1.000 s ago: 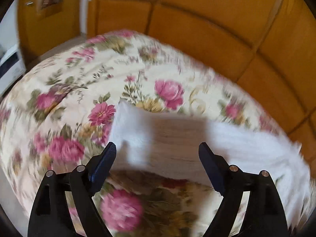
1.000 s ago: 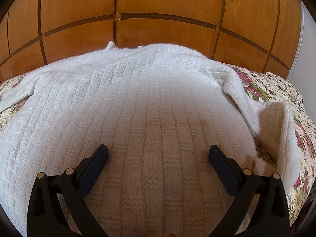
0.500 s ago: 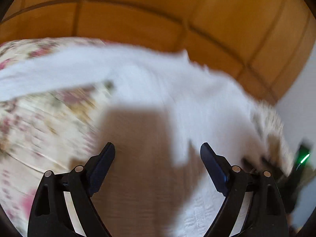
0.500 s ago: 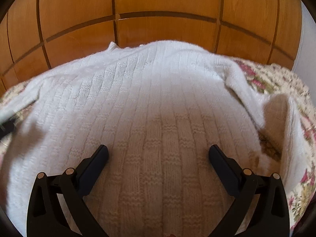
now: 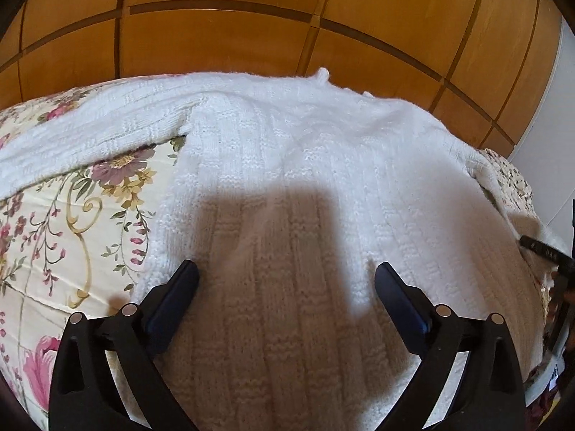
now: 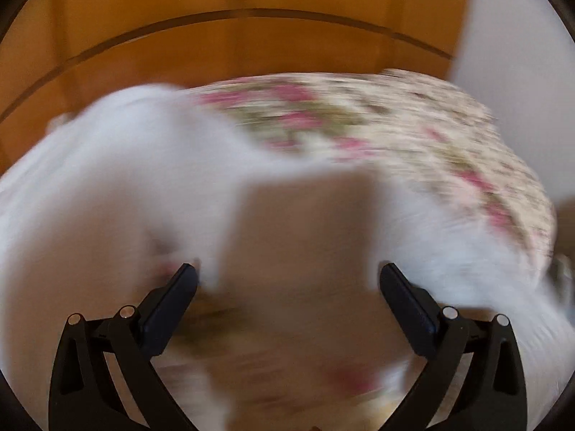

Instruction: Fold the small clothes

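Left gripper (image 5: 286,280) — matte black plastic frame, two angled arms with slotted cut-outs, two round silver pin heads on each. Fingers (image 5: 174,296) carry flat dark navy pads. Right gripper (image 6: 287,282) — same build, same navy pads and silver pins.

The white knitted sweater with a basket-weave rib pattern (image 5: 323,186) lay spread flat across the floral-printed bed cover. One long sleeve (image 5: 90,133) stretched out sideways from its shoulder toward the left edge of the left wrist view. In the right wrist view the same white knit (image 6: 118,186) appeared only as a blurred pale mass, its folds unreadable.
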{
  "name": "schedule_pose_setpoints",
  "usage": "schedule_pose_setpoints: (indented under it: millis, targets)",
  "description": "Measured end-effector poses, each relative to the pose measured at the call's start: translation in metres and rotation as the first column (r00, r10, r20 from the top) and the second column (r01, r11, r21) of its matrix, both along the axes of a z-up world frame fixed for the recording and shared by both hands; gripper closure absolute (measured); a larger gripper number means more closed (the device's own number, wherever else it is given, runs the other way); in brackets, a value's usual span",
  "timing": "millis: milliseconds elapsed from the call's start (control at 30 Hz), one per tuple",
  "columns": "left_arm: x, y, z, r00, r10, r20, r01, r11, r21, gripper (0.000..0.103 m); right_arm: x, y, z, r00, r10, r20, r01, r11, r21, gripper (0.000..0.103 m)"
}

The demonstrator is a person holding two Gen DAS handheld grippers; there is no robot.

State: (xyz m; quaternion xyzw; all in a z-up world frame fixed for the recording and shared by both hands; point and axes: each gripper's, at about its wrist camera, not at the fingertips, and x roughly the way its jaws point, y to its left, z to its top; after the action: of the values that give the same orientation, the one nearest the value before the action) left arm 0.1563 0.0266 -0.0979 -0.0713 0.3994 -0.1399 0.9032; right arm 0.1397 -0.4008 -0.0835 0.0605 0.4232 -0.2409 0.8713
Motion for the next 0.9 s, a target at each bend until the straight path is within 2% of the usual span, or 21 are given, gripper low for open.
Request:
schedule_pose_setpoints:
  millis: [100, 133, 200, 267, 367, 467, 500, 567, 667, 767, 833, 900]
  targets:
    - [0.001, -0.002, 0.0, 1.0, -0.003, 0.001, 0.003, 1.0, -0.008, 0.005, -0.02, -0.055, 0.002, 0.982, -0.188, -0.01, 0.188, 0.982, 0.013, 0.002]
    - [0.001, -0.001, 0.0, 1.0, -0.003, 0.001, 0.003, 1.0, -0.012, 0.004, -0.037, -0.074, 0.007, 0.965, -0.261, 0.025, 0.258, 0.963, 0.079, 0.002]
    - [0.001, 0.0, 0.0, 1.0, -0.005, 0.001, 0.005, 1.0, -0.021, 0.004, -0.067, -0.092, 0.015, 0.937, -0.326, 0.125, 0.293, 0.928, 0.229, 0.002]
    - [0.002, 0.0, -0.001, 1.0, -0.005, 0.0, 0.005, 1.0, -0.024, 0.004, -0.1, -0.09, 0.02, 0.902, -0.365, 0.231, 0.266, 0.89, 0.369, 0.002]
    - [0.002, -0.001, -0.001, 1.0, -0.005, 0.0, 0.005, 1.0, -0.019, 0.004, -0.122, -0.074, 0.016, 0.889, -0.355, 0.29, 0.178, 0.85, 0.496, 0.005]
    - [0.002, -0.001, -0.001, 1.0, -0.005, -0.001, 0.005, 1.0, -0.024, 0.004, -0.128, -0.048, 0.013, 0.902, -0.302, 0.307, 0.089, 0.829, 0.553, 0.024]
    - [0.002, -0.001, -0.001, 1.0, -0.005, 0.0, 0.005, 1.0, -0.025, 0.004, -0.128, -0.038, 0.011, 0.91, -0.277, 0.307, 0.061, 0.824, 0.563, 0.026]
    - [0.002, -0.001, -0.001, 1.0, -0.005, -0.001, 0.005, 1.0, -0.027, 0.004, -0.118, -0.022, -0.001, 0.926, -0.235, 0.296, 0.004, 0.79, 0.613, 0.033]
    - [0.001, -0.001, -0.001, 1.0, -0.005, -0.001, 0.005, 1.0, -0.029, 0.004, -0.112, -0.021, -0.013, 0.922, -0.272, 0.275, 0.031, 0.761, 0.648, 0.035]
    - [0.002, 0.0, -0.001, 1.0, -0.004, -0.001, 0.004, 0.999, -0.032, 0.004, -0.107, -0.026, -0.013, 0.9, -0.319, 0.297, 0.053, 0.756, 0.653, 0.035]
    - [0.002, -0.001, -0.001, 1.0, -0.004, -0.002, 0.004, 1.0, -0.03, 0.004, -0.102, -0.035, -0.016, 0.879, -0.372, 0.299, 0.082, 0.735, 0.673, 0.036]
    - [0.002, 0.0, 0.0, 1.0, -0.004, -0.002, 0.004, 1.0, -0.031, 0.004, -0.095, -0.048, -0.021, 0.857, -0.424, 0.293, 0.113, 0.71, 0.696, 0.047]
